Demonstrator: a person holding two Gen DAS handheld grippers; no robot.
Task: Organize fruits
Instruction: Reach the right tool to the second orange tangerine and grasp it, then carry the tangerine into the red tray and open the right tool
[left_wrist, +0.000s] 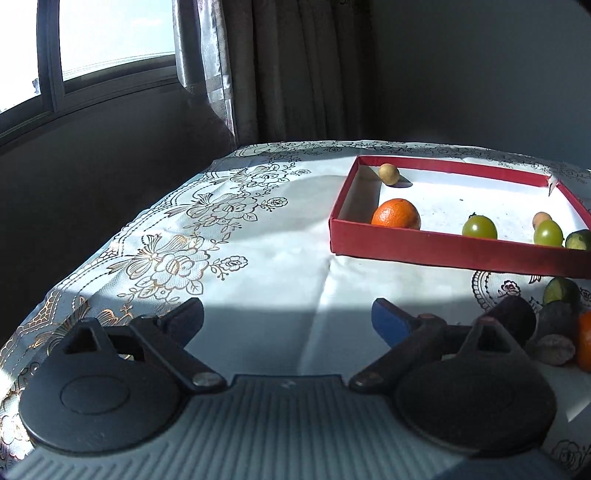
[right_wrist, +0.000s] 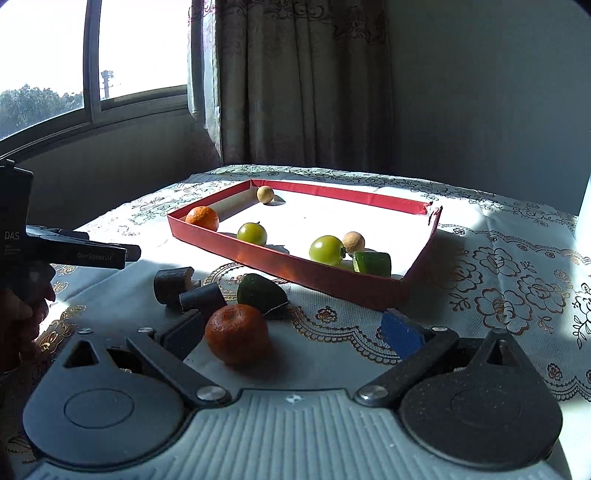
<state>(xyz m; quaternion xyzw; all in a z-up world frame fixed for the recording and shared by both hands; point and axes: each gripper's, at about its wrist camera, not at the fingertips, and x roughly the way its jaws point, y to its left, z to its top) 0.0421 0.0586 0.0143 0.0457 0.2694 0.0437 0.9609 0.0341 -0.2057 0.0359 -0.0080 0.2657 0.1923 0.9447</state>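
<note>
A red tray (right_wrist: 295, 264) (left_wrist: 443, 253) holds an orange (right_wrist: 202, 218) (left_wrist: 396, 214), two green tomatoes (right_wrist: 252, 233) (right_wrist: 327, 249), two small tan fruits (right_wrist: 265, 194) (right_wrist: 353, 242) and a green piece (right_wrist: 372, 263). On the cloth before the tray lie a second orange (right_wrist: 236, 334), a dark green fruit (right_wrist: 260, 295) and two dark chunks (right_wrist: 171, 285) (right_wrist: 202, 297). My right gripper (right_wrist: 295, 332) is open, its left finger beside that orange. My left gripper (left_wrist: 288, 321) is open and empty over bare cloth; it also shows in the right wrist view (right_wrist: 110, 254).
The table (left_wrist: 221, 240) carries a white floral cloth, with its left edge and far corner near a curtain (right_wrist: 295, 81) and a window (right_wrist: 48, 62). Loose fruit lies at the right edge of the left wrist view (left_wrist: 554, 325).
</note>
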